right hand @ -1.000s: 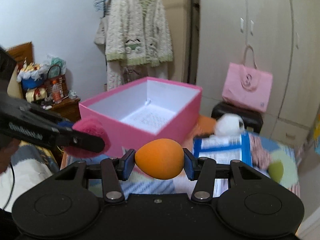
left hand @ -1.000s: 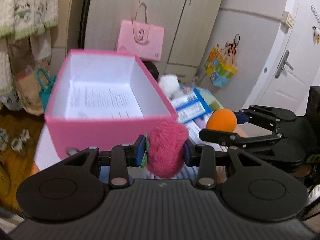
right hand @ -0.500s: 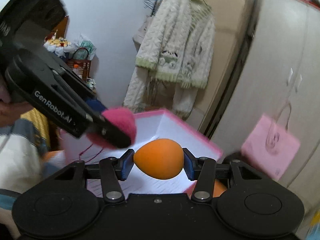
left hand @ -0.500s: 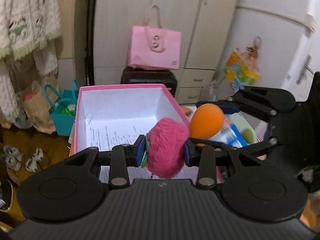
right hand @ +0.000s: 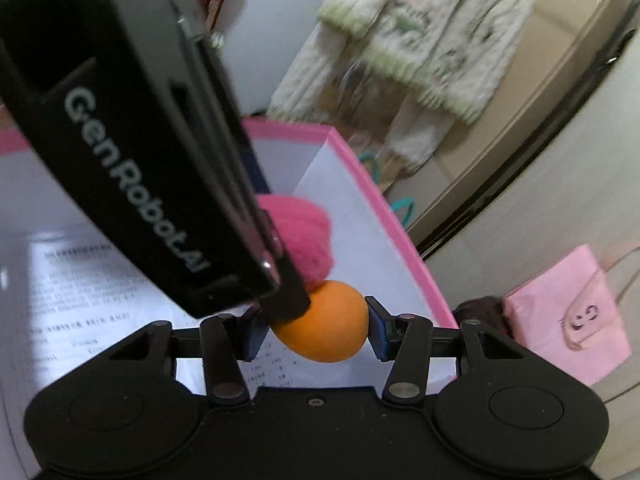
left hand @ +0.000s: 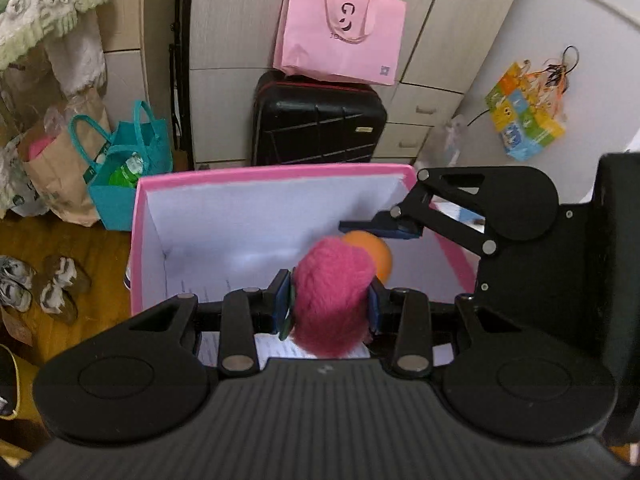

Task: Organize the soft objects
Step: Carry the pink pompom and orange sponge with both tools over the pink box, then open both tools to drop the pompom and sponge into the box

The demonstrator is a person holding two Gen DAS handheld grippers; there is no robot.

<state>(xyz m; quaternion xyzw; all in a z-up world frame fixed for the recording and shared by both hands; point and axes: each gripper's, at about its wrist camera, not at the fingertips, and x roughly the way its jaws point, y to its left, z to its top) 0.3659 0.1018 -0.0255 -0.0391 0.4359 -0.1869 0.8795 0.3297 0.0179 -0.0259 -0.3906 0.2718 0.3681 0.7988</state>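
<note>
Both grippers moved over box (left hand: pixel 264 216), angled down.

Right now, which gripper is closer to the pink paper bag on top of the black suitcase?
Cannot tell. The left gripper and right gripper both hover over the pink box, well short of the pink paper bag.
</note>
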